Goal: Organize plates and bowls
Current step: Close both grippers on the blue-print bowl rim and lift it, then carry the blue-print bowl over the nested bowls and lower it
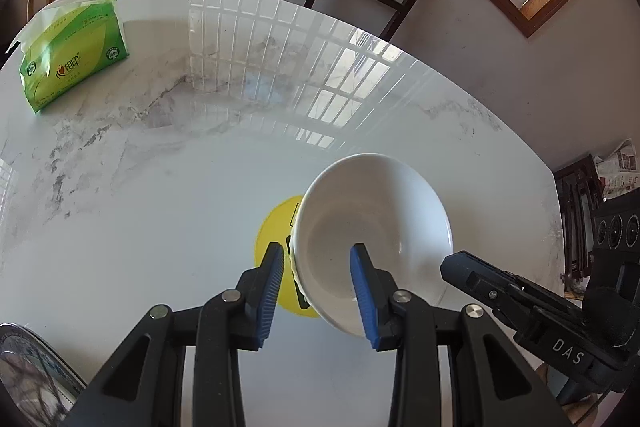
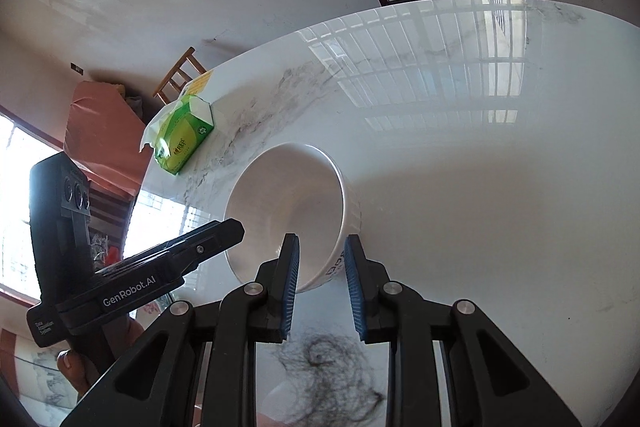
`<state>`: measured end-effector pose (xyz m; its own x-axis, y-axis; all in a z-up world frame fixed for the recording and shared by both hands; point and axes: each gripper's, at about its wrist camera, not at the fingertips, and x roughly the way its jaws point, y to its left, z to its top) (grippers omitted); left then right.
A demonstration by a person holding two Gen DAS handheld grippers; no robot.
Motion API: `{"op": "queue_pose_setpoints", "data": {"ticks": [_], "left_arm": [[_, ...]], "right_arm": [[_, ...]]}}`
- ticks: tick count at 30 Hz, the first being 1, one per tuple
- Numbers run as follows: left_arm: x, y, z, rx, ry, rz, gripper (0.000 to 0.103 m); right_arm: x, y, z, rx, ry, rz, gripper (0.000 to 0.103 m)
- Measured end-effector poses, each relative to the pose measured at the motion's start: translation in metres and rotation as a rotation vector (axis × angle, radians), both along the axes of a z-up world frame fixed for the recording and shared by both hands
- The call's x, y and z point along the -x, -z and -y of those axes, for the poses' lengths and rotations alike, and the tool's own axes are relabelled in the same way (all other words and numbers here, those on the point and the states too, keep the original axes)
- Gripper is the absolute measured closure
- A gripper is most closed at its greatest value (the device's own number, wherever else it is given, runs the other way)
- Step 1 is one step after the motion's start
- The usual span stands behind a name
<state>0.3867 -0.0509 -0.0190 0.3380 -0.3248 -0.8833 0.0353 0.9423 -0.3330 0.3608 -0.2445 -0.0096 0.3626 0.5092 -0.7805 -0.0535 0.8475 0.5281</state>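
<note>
Left wrist view only: a yellow round mat (image 1: pixel 276 247) under the bowl (image 1: pixel 372 243), a patterned plate edge (image 1: pixel 36 371) at the bottom-left corner, and the right tongs (image 1: pixel 472 269) coming in from the right beside the bowl rim. Right wrist view only: dark print on the bowl's outer wall, a dark smudgy pattern (image 2: pixel 328 371) below the tongs, and the left tongs (image 2: pixel 224 233) reaching to the bowl's left rim.

White bowl (image 2: pixel 288 215) is tilted over the marble tabletop (image 1: pixel 160 187). Left tongs (image 1: pixel 318 291) are spread partway, one finger outside the bowl's left wall, the other inside; pads not clearly pressing, so grip cannot be told. Right tongs (image 2: pixel 322 287) stand a little apart and straddle the bowl's near wall, one finger inside, one outside; contact unclear too.

Green tissue pack (image 1: pixel 72 55) sits well apart at the far tabletop (image 2: pixel 480 187) edge
</note>
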Motion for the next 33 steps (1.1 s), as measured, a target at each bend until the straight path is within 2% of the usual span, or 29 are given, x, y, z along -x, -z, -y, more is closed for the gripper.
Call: {"op": "queue_pose_setpoints", "data": {"ticks": [4, 13, 15, 17, 19, 24, 33], "left_arm": [[-0.004, 0.006, 0.003, -0.014, -0.010, -0.010, 0.068], [-0.011, 0.027, 0.009, -0.047, -0.017, -0.037, 0.067], [-0.013, 0.036, 0.010, -0.071, -0.017, -0.081, 0.091], [-0.011, 0.035, 0.012, -0.098, -0.016, -0.056, 0.092], [-0.001, 0.026, 0.016, -0.133, -0.019, -0.023, 0.092], [0.032, -0.014, 0.019, -0.157, -0.008, 0.072, 0.092], [0.124, -0.092, 0.026, -0.181, 0.012, 0.281, 0.091]], "right_arm": [[-0.007, 0.005, -0.008, 0.049, -0.003, -0.010, 0.079], [-0.020, 0.021, -0.013, 0.075, -0.008, -0.052, 0.076], [-0.024, 0.030, -0.013, 0.065, -0.002, -0.071, 0.076], [-0.027, 0.039, -0.011, 0.051, -0.003, -0.087, 0.082], [-0.027, 0.043, -0.006, 0.019, 0.001, -0.092, 0.088], [-0.015, 0.038, 0.000, -0.038, 0.003, -0.088, 0.089], [0.054, -0.031, 0.008, -0.118, 0.007, 0.030, 0.089]]}}
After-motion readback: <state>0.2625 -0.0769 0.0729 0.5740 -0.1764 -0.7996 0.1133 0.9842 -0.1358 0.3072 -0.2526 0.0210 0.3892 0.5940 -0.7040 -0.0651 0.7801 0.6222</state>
